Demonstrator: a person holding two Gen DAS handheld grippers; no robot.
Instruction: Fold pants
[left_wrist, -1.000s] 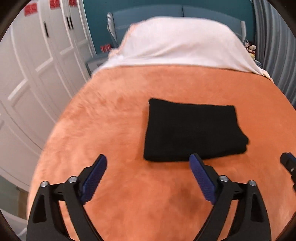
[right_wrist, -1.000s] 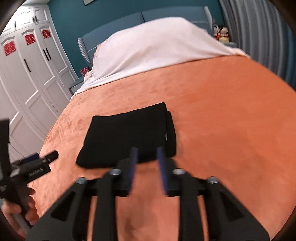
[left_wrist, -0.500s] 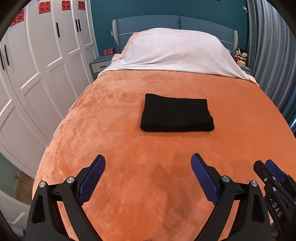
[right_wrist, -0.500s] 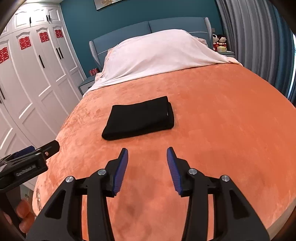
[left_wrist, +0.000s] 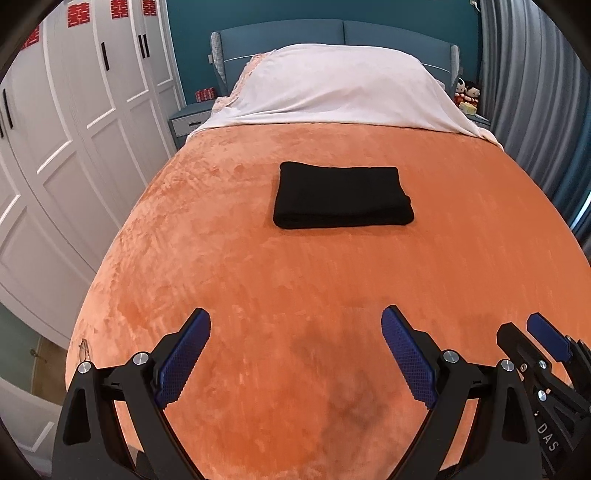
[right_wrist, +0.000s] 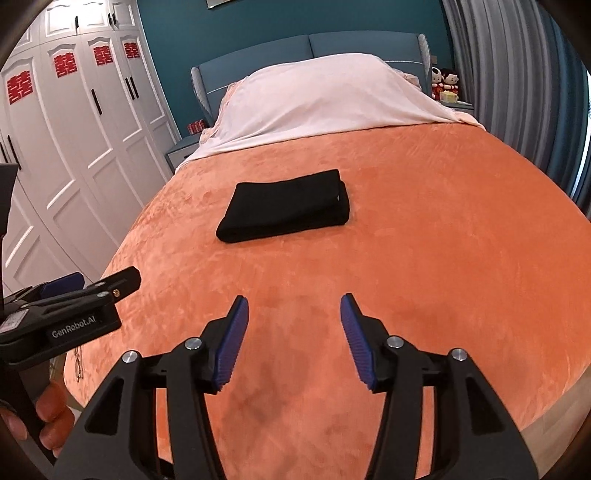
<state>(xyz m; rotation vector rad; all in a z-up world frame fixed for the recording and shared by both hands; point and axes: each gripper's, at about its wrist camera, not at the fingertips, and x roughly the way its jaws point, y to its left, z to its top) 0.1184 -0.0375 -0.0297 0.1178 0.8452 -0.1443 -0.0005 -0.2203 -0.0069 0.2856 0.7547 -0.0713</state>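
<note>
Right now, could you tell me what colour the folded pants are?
Plain black pants, clearest in the left wrist view.

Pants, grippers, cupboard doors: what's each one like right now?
Pants: folded into a neat rectangle, lying flat on the orange blanket, nothing touching them.
Left gripper: jaws wide open, empty.
Right gripper: jaws have just been opening, nothing between them.
Wardrobe: doors shut.

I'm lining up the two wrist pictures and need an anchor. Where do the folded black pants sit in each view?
Left wrist: the folded black pants lie just above centre on the orange blanket, squared to the picture.
Right wrist: the pants sit left of centre, upper half, turned at a slant.
Shared landmark: the white pillow cover beyond the pants, at the blue headboard.
</note>
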